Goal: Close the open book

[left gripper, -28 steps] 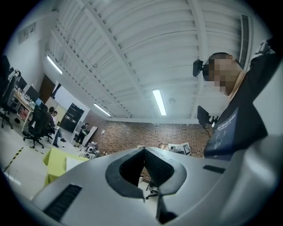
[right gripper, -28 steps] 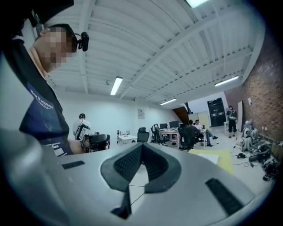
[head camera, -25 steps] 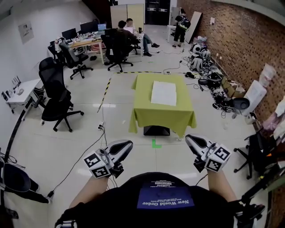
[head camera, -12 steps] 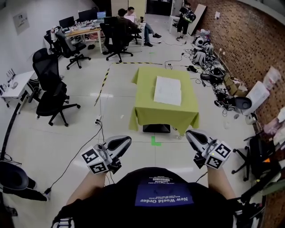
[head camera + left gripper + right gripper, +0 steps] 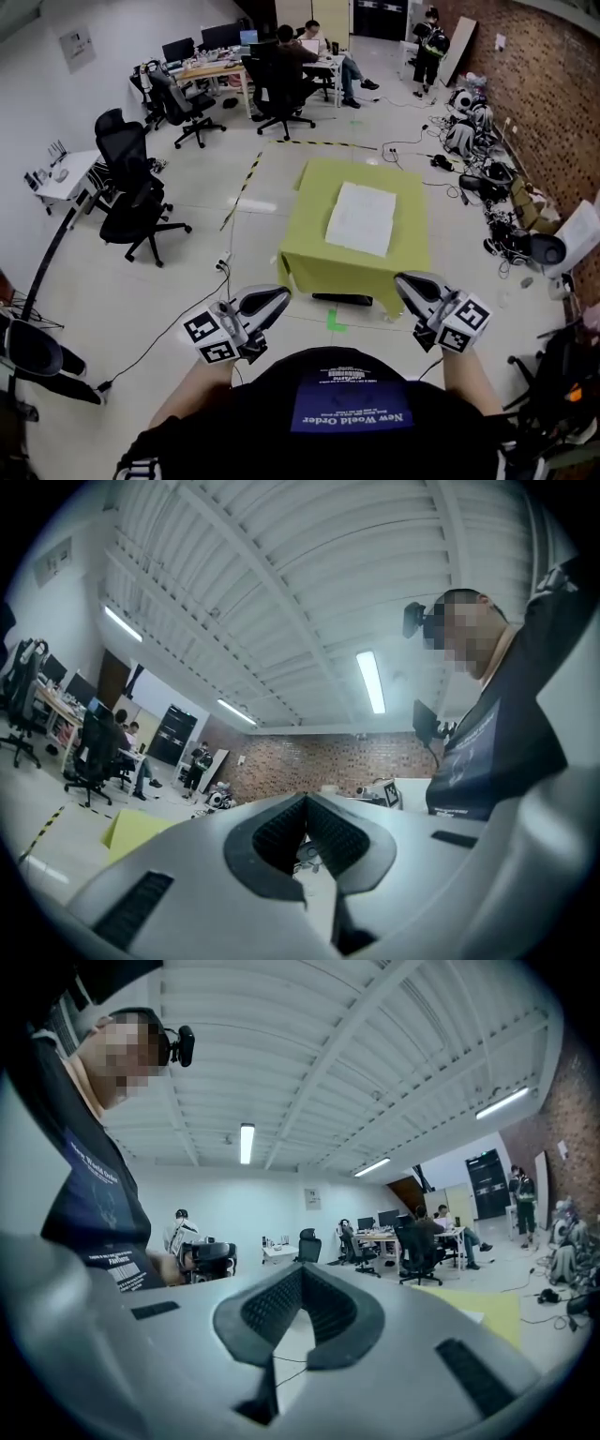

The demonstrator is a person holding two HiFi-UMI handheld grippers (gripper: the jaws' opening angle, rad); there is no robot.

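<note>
A: Left gripper (image 5: 279, 298), how are the jaws sitting?

B: Pressing together. In the left gripper view the ribbed pads (image 5: 281, 832) are meeting at the tip, with nothing between them. It is pointing forward, out in front of the person's dark shirt (image 5: 352, 408).

A: Right gripper (image 5: 405, 281)?

B: Same reading. The jaws are sitting pressed together and gripping nothing. The 2 grippers are hanging well apart, 1 on each side of the shirt.

A: And the open book (image 5: 362, 217)?

B: It is lying flat, white pages up, near the middle of the table (image 5: 314, 253) with the yellow-green cloth. That is well ahead of both grippers, and neither is touching it. Across the head view it is falling between the 2, somewhat nearer the right one's side.

A: What is lying in the gap?

B: Pale floor (image 5: 187, 309). A green tape mark (image 5: 330, 322) is showing just before the table's near edge, between the 2 grippers.

A: Further out?

B: Black office chairs (image 5: 141, 202) are standing to the left. People are sitting at desks (image 5: 211, 70) at the far end, and a brick wall (image 5: 553, 84) is running along the right.
</note>
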